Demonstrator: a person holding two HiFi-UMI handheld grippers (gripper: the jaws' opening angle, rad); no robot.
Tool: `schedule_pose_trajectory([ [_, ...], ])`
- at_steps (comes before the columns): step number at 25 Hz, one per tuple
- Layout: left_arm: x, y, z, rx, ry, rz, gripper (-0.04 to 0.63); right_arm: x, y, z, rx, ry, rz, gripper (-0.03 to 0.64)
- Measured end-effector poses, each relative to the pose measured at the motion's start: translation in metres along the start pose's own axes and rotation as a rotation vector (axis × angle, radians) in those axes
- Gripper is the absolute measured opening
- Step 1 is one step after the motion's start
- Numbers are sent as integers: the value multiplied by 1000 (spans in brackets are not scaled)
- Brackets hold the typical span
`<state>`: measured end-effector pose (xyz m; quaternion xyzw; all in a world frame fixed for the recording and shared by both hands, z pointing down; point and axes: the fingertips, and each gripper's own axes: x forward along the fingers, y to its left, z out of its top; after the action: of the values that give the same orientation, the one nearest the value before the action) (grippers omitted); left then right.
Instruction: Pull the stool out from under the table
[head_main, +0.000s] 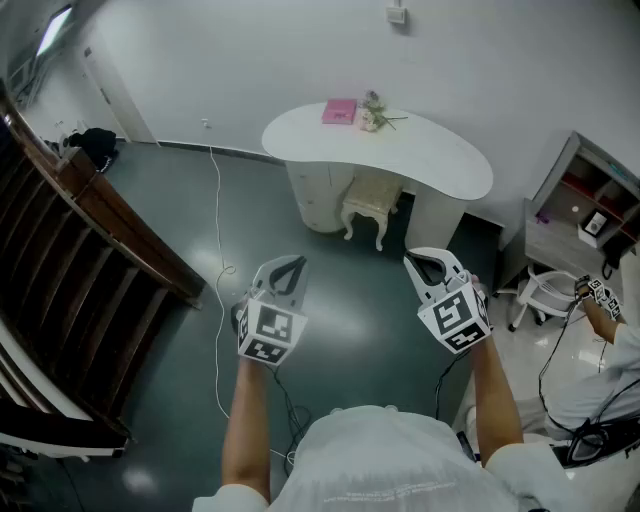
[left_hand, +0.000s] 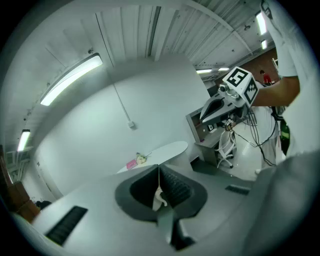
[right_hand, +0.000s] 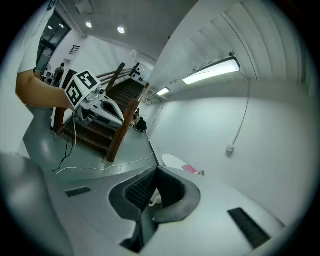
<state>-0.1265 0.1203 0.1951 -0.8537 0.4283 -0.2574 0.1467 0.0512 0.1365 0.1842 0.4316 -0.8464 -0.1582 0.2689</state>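
Far across the dark floor (head_main: 330, 325), the cream stool (head_main: 370, 205) stands tucked partly under the near edge of the white table (head_main: 445, 165), with its seat front and curved legs showing. Both claws hover well short of it, in the near middle of the room. The left claw (head_main: 288, 268) is nearer than the stool and to its left, and the right claw (head_main: 428, 264) is nearer and slightly to its right, so the stool lies ahead between the two. Each claw's jaws are pressed together with nothing gripped. In each gripper view a sliver of the stool's pale leg shows far off beyond the closed tips. On the tabletop lie a pink book (head_main: 339, 111) and a small bunch of flowers (head_main: 374, 116). A white cable (head_main: 215, 215) trails over the floor on the left, beside a wooden staircase (head_main: 100, 240).
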Motion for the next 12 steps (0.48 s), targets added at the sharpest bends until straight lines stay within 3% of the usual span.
schedule_pose_trajectory([
  [12,20,-24,15,-10,17,5,16,-11,-31,-19,74,-69,-17,11],
])
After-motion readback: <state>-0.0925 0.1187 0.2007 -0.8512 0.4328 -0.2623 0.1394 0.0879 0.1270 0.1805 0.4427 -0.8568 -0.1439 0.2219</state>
